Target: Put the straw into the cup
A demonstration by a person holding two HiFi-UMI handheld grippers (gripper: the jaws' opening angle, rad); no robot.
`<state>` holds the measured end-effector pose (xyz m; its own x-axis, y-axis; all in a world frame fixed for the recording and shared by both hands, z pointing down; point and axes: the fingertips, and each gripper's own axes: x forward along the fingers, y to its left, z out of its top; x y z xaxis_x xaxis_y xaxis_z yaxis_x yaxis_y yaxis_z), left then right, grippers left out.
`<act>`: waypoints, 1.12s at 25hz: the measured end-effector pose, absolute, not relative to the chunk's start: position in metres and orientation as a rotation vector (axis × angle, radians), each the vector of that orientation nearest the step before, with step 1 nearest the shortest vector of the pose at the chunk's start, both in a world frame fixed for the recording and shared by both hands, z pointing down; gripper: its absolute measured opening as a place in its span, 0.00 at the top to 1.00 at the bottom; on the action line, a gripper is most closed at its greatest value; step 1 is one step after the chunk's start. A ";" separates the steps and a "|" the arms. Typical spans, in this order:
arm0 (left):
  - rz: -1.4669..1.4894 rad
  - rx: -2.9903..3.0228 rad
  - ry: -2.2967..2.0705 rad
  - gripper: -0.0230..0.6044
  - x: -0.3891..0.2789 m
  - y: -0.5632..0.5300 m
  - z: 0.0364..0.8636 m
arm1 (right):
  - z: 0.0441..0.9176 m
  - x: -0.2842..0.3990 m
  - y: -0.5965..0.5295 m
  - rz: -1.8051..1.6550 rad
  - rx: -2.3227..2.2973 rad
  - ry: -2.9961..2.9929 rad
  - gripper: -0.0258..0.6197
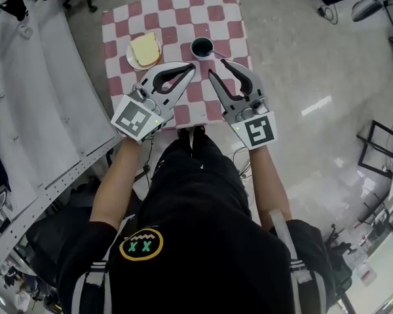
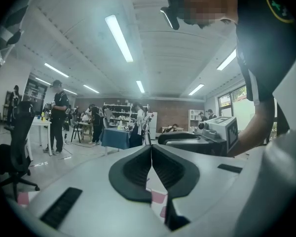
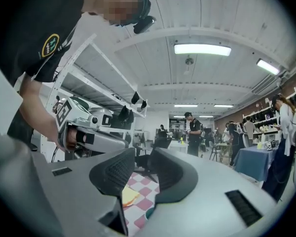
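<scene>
A dark cup stands on the checkered table, a little behind both grippers. A thin pale strip, perhaps the straw, lies just right of the cup; it is too small to tell for certain. My left gripper hovers over the table's front, left of the cup, its jaws shut with nothing between them. To the right my right gripper is open, its tips close to the pale strip. Through its gap I see the cloth and the cup's rim.
A white plate with a slice of yellow bread sits left of the cup. A grey shelving rack runs along the left. Bare floor lies to the right, with a dark frame farther off. People stand far back in the room.
</scene>
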<state>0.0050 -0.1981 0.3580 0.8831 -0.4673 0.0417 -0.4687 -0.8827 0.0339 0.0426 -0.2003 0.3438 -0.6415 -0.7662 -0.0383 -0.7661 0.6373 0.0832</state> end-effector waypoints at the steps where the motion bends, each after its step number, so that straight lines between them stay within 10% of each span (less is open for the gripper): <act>1: 0.052 3.010 -0.745 0.93 0.002 -0.193 0.356 | 0.338 0.042 -0.194 -0.147 1.333 -2.842 0.74; 28: 0.026 3.021 -0.728 0.93 -0.032 -0.113 0.320 | 0.315 0.009 -0.107 -0.121 1.307 -2.813 0.93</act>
